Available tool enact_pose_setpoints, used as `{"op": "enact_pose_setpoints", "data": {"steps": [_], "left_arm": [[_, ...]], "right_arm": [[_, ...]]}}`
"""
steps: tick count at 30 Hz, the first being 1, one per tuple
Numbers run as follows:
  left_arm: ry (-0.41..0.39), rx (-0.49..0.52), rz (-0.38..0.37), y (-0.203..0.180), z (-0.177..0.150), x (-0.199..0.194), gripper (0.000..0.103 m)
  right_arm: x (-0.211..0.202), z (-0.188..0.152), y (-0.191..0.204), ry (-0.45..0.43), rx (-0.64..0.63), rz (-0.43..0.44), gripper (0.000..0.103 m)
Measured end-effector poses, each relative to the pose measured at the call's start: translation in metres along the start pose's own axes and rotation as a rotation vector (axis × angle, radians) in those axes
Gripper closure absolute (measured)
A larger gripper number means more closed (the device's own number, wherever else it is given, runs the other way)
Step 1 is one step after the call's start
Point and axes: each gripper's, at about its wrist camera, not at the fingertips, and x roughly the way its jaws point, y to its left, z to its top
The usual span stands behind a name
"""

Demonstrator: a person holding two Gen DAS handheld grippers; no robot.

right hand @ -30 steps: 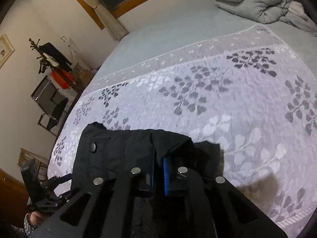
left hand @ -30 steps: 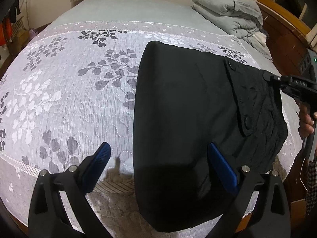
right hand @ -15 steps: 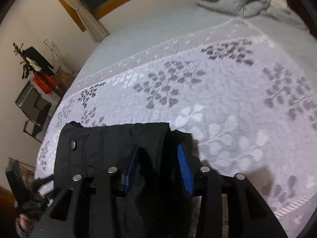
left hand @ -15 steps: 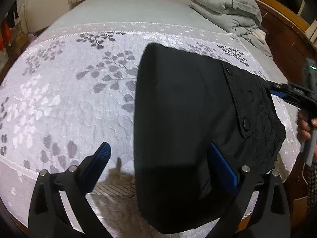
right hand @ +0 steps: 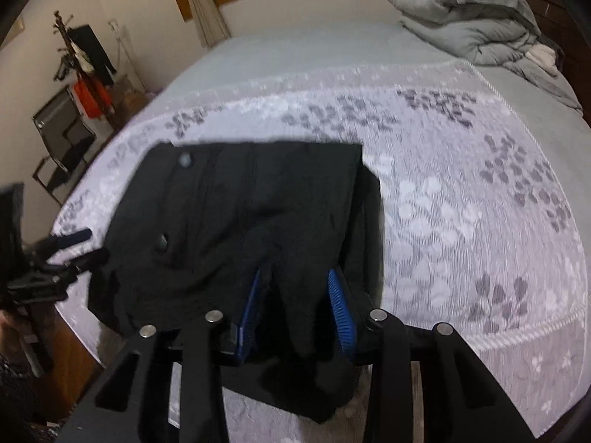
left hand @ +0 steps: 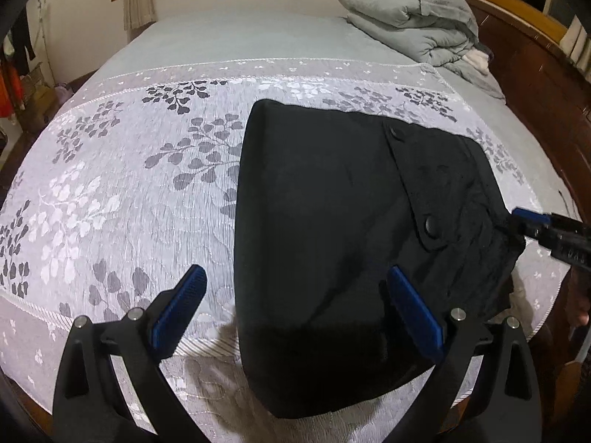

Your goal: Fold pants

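Observation:
The black pants (left hand: 325,221) lie folded into a compact block on the bed's near right part, a buttoned pocket flap facing up. My left gripper (left hand: 295,302) is open and empty, hovering over the fold's near left edge. My right gripper (right hand: 295,306) is open, its blue pads either side of a raised ridge of the pants (right hand: 243,221) cloth at their edge. In the left wrist view the right gripper (left hand: 532,221) shows at the pants' right edge. In the right wrist view the left gripper (right hand: 74,247) shows at the far left.
The bed (left hand: 110,184) has a white leaf-patterned cover. A folded grey duvet (left hand: 413,18) lies at the far right by the wooden headboard (left hand: 535,74). A chair and coat rack (right hand: 74,110) stand beside the bed. The bed's edge runs just below the pants.
My right gripper has opened and let go of the pants edge it was clamped on. The left gripper stayed open and drew back slightly.

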Motion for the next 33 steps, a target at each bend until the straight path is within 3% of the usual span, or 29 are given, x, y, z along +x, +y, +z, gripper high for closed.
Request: {"op": "enact_pose_setpoints", "data": {"steps": [4, 10, 15, 24, 33], "left_arm": [[0.035, -0.012, 0.012, 0.0, -0.007, 0.016, 0.005], [0.062, -0.128, -0.056, 0.016, -0.012, 0.028, 0.002], [0.036, -0.092, -0.01, 0.01, -0.009, 0.018, 0.003], [-0.079, -0.007, -0.009, -0.005, 0.023, -0.016, 0.003], [-0.073, -0.005, -0.019, -0.006, 0.034, -0.008, 0.003]], "right_arm": [[0.011, -0.011, -0.007, 0.028, 0.022, 0.001, 0.065], [0.02, -0.021, -0.006, 0.049, 0.007, -0.015, 0.065], [0.02, -0.022, -0.008, 0.059, 0.023, -0.006, 0.065], [-0.007, -0.012, -0.014, 0.0, 0.067, 0.027, 0.064], [-0.019, 0.001, -0.012, -0.04, 0.051, 0.032, 0.064]]}}
